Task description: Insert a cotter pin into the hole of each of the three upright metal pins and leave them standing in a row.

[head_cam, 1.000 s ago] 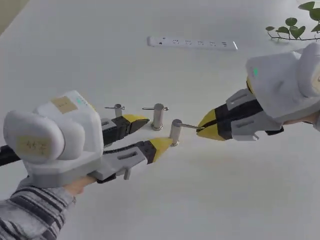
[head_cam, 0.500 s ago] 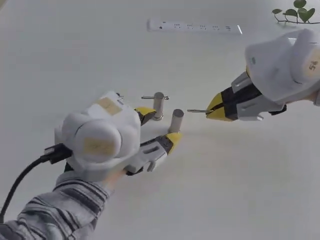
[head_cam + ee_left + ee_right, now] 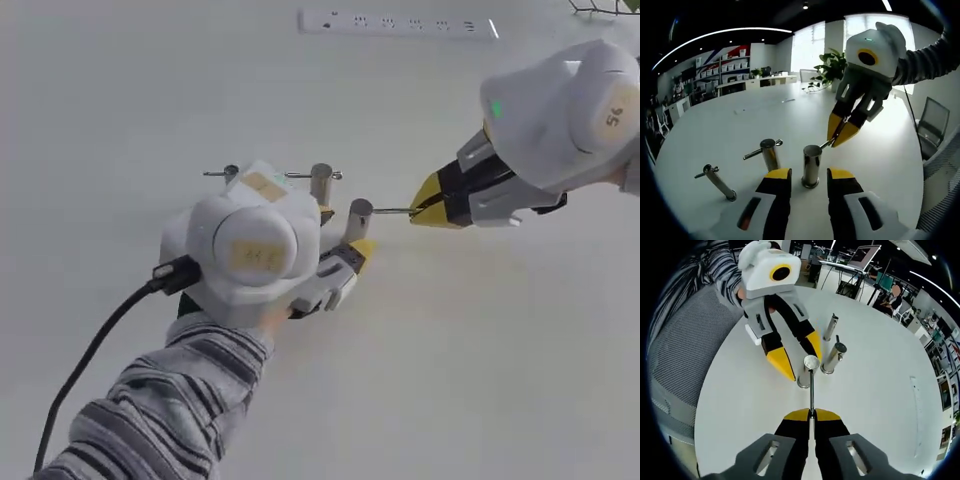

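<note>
Three upright metal pins stand in a row on the white table. The far pin (image 3: 231, 175) and the middle pin (image 3: 320, 184) each carry a cotter pin through the head. The near pin (image 3: 358, 221) has none. My left gripper (image 3: 343, 230) is open, its jaws either side of the near pin (image 3: 811, 165) without touching it. My right gripper (image 3: 425, 211) is shut on a cotter pin (image 3: 392, 211), held level, its tip at the near pin's head (image 3: 810, 363). The cotter pin (image 3: 811, 390) runs straight out from the right gripper (image 3: 811, 414).
A white power strip (image 3: 395, 22) lies at the far edge of the table. A black cable (image 3: 90, 360) trails from the left gripper toward the lower left. A striped sleeve (image 3: 160, 420) covers the lower left corner. Plant leaves (image 3: 600, 6) show at the top right.
The left gripper has moved forward so its jaws flank the near pin. The right gripper, which had drawn the cotter pin away, has brought its tip back to the pin's head.
</note>
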### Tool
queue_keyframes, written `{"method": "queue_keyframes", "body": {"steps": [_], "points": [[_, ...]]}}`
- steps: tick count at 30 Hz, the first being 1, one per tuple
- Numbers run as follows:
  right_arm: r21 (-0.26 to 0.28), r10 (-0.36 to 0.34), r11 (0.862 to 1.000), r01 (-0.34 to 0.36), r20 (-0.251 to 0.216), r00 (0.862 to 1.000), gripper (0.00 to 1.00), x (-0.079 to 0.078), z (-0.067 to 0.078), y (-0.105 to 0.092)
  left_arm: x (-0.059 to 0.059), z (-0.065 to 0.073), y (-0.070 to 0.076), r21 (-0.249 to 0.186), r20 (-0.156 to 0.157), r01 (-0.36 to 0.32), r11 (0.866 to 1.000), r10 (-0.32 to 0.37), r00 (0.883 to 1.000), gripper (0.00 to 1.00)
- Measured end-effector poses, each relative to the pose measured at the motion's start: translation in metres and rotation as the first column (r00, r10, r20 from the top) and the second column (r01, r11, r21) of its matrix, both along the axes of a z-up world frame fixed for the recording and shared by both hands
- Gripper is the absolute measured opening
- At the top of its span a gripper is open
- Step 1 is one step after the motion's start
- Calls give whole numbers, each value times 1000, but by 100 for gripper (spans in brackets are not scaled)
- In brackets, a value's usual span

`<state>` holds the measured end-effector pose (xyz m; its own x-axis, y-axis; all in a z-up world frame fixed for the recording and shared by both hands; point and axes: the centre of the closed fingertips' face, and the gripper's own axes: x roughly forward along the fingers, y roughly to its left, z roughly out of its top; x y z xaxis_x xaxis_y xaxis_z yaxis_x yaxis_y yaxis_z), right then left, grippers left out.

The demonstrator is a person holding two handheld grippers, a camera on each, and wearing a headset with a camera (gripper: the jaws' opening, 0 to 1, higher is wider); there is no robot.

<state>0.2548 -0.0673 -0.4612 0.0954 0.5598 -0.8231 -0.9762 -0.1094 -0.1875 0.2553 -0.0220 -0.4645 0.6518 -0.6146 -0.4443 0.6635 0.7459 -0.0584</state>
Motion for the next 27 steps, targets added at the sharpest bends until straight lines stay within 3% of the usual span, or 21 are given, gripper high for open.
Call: {"method": "queue_keyframes", "body": {"steps": [5,18,27], "points": [[9,1,1000,-1,-5,1000,0,0,2,1,1,-5,-1,6,-20,-6,1000,6,1000,22],[18,6,1000,-6,-10,1000,0,-3,4,6,7,-4,-10,-26,-29,-11,1000,10,1000,11],[23,2,1000,-2,-16,1000,0,-3,5,10,8,-8,-9,-24,-44,-24,999,23,999,11]]}}
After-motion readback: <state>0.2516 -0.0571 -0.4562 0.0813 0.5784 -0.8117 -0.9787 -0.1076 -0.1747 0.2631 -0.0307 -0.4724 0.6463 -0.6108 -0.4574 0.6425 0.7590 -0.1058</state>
